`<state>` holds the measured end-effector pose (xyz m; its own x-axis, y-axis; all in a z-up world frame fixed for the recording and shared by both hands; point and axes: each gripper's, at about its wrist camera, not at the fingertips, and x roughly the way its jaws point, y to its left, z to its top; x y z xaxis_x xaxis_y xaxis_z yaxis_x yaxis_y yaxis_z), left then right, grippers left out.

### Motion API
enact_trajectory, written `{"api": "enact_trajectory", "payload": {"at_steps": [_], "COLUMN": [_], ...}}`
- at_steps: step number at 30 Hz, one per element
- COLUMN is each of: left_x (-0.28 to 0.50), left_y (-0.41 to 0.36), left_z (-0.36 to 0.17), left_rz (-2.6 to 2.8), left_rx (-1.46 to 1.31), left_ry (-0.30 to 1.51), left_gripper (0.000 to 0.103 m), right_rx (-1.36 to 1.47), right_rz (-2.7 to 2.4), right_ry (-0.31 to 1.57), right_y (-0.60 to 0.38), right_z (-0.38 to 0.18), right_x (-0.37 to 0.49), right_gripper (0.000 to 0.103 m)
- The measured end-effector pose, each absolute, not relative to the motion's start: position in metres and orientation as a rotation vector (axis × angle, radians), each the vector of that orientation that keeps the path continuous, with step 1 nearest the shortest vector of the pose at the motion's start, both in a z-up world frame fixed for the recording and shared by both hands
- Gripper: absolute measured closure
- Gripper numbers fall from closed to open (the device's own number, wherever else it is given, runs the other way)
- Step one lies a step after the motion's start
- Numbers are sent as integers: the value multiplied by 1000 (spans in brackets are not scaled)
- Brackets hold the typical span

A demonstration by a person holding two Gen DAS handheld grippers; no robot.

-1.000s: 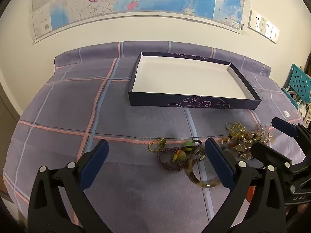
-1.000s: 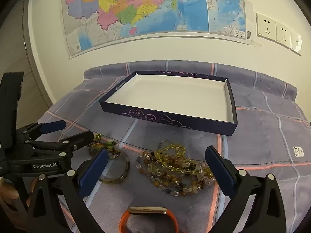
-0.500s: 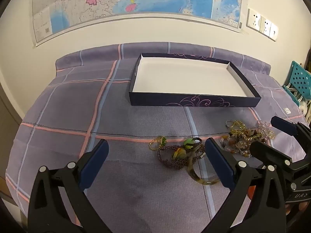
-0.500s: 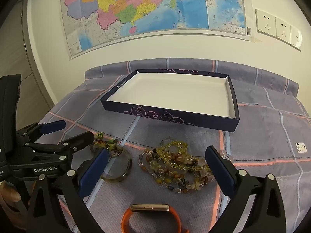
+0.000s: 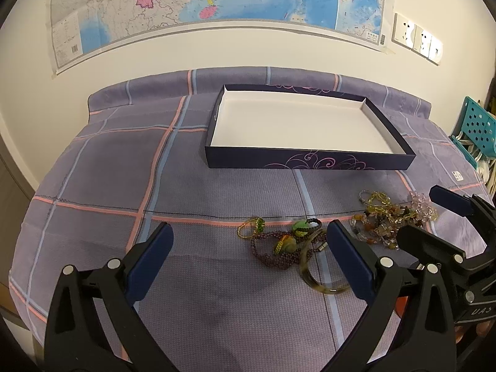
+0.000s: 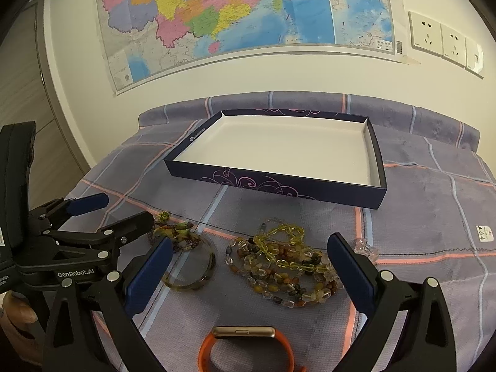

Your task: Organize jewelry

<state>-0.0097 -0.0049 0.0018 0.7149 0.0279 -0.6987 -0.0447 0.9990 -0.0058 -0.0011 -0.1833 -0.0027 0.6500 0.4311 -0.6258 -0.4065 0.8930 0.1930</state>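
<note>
A shallow dark-blue box (image 5: 310,164) (image 6: 279,186) with a white inside lies on the purple checked cloth. In front of it lie a greenish bangle (image 5: 322,285) (image 6: 198,279), a tangle of purple and green beads (image 5: 279,245) (image 6: 173,232), a heap of amber stone bead strings (image 5: 384,220) (image 6: 285,263) and an orange watch with a gold case (image 6: 245,341). My left gripper (image 5: 248,257) (image 6: 102,214) is open, hovering near the bangle and purple beads. My right gripper (image 6: 248,266) (image 5: 427,214) is open over the amber heap. Neither holds anything.
A map (image 6: 248,15) hangs on the wall behind the cloth, with wall sockets (image 6: 440,40) to its right. A teal perforated basket (image 5: 477,130) stands off the right side. A small white tag (image 6: 483,232) sits on the cloth at right.
Both grippers have drawn back and risen slightly, so the box and jewelry sit a little farther off. Both stay open; nothing on the cloth has moved.
</note>
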Motion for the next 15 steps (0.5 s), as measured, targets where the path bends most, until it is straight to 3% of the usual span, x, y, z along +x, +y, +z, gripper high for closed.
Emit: {"api": "enact_trajectory", "payload": {"at_steps": [15], "left_x": [-11], "left_y": [-7], "left_z": [0], "left_rz": [37], "left_rx": [-19], "left_ry": [771], "left_gripper": [6], "right_rx": [44], "right_rz": [478], "right_ry": [727], "right_y": [-183], "right_z": [-6], "right_x": [-2], "right_gripper": [6]}}
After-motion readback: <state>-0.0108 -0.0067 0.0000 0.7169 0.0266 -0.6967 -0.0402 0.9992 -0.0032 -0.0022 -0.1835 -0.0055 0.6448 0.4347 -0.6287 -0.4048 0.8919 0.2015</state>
